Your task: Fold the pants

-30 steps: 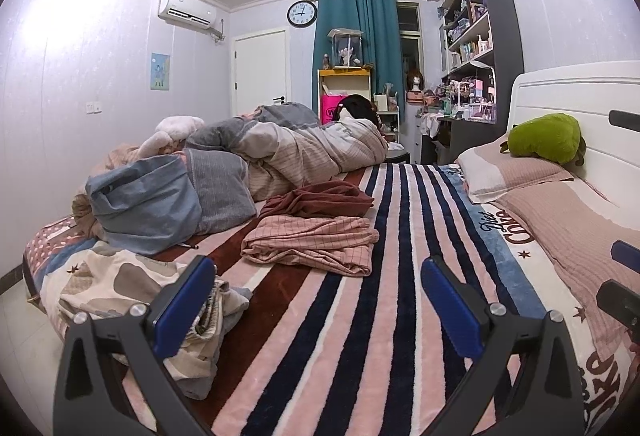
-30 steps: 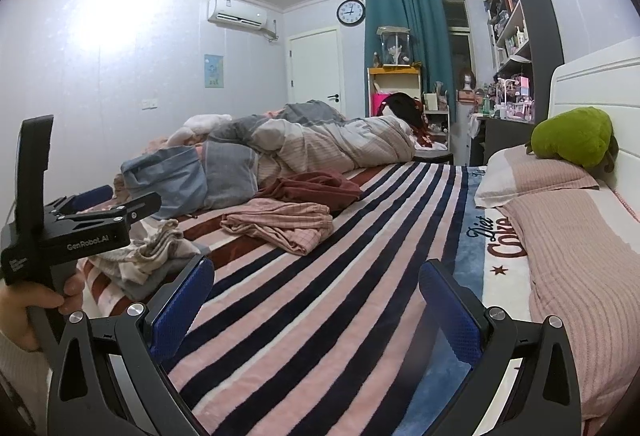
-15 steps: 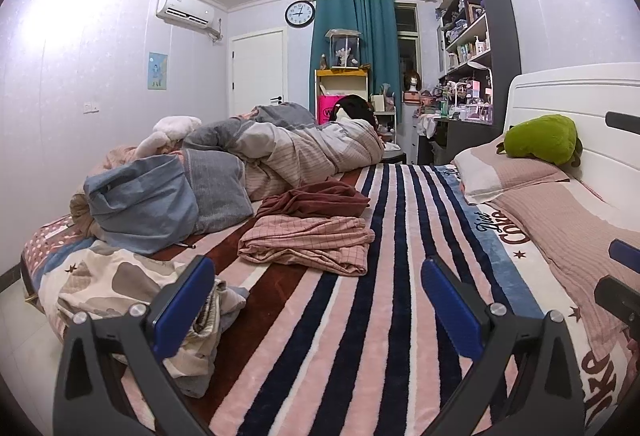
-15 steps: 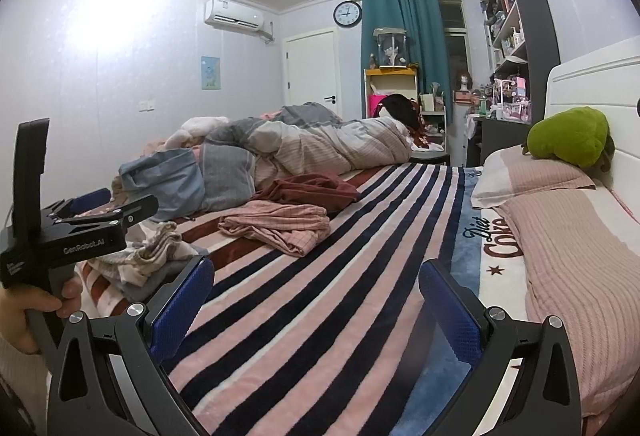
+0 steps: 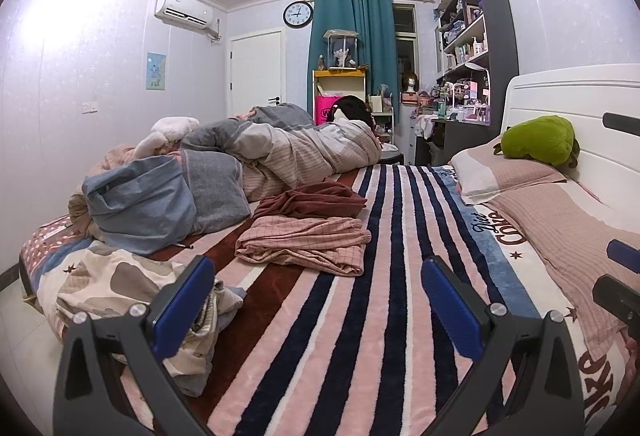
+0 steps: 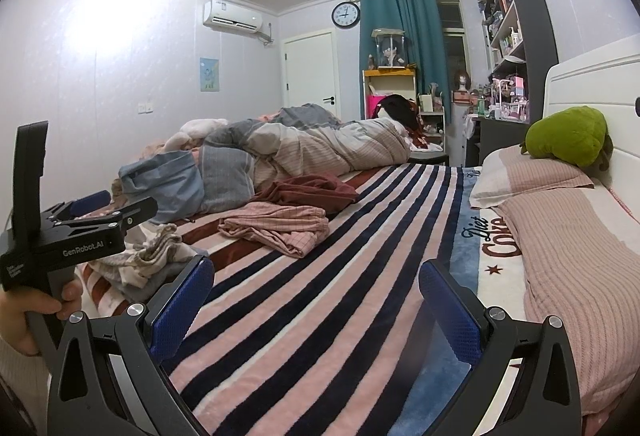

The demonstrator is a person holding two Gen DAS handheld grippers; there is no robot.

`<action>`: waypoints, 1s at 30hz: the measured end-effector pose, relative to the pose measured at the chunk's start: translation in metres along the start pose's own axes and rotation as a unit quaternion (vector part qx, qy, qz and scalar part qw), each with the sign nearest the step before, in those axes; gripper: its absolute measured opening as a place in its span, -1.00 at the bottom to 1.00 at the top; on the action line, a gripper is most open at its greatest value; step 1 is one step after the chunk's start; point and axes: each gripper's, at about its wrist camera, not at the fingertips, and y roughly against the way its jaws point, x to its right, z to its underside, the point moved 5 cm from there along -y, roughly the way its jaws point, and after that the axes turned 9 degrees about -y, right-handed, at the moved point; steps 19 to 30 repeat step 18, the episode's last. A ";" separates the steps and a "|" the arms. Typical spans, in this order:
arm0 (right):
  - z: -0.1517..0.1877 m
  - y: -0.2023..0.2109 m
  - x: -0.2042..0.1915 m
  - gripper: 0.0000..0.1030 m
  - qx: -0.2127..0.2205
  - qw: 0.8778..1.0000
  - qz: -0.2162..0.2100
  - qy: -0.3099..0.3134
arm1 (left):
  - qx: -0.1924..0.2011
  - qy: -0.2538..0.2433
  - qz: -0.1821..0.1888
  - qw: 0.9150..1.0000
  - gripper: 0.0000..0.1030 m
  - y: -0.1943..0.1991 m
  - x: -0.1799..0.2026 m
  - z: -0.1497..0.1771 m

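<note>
Pink checked pants (image 5: 308,244) lie crumpled on the striped bed cover (image 5: 360,316); they also show in the right wrist view (image 6: 276,230). Dark red pants (image 5: 312,200) lie bunched just behind them, also seen from the right wrist (image 6: 312,192). My left gripper (image 5: 318,296) is open and empty, held above the bed short of the pink pants. My right gripper (image 6: 316,300) is open and empty to its right. The left gripper's body and the hand holding it show at the left of the right wrist view (image 6: 72,236).
A patterned cloth heap (image 5: 120,284) lies at the bed's left edge. A rolled duvet (image 5: 288,148) and a blue-grey pillow (image 5: 140,204) lie at the far side. Pink pillows (image 5: 560,204) and a green plush (image 5: 536,136) sit by the white headboard (image 5: 580,96).
Both views have shifted very slightly; the grippers stay open and empty, and the clothes have not moved.
</note>
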 end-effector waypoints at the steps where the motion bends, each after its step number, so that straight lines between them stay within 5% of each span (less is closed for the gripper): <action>1: 0.000 0.000 0.000 0.98 0.000 1.000 0.000 0.000 | 0.000 0.000 0.000 1.000 0.98 0.000 0.001 -0.001; 30: -0.004 0.017 -0.004 0.98 0.011 1.000 0.003 -0.004 | 0.015 -0.007 0.011 1.000 0.98 0.018 0.014 -0.011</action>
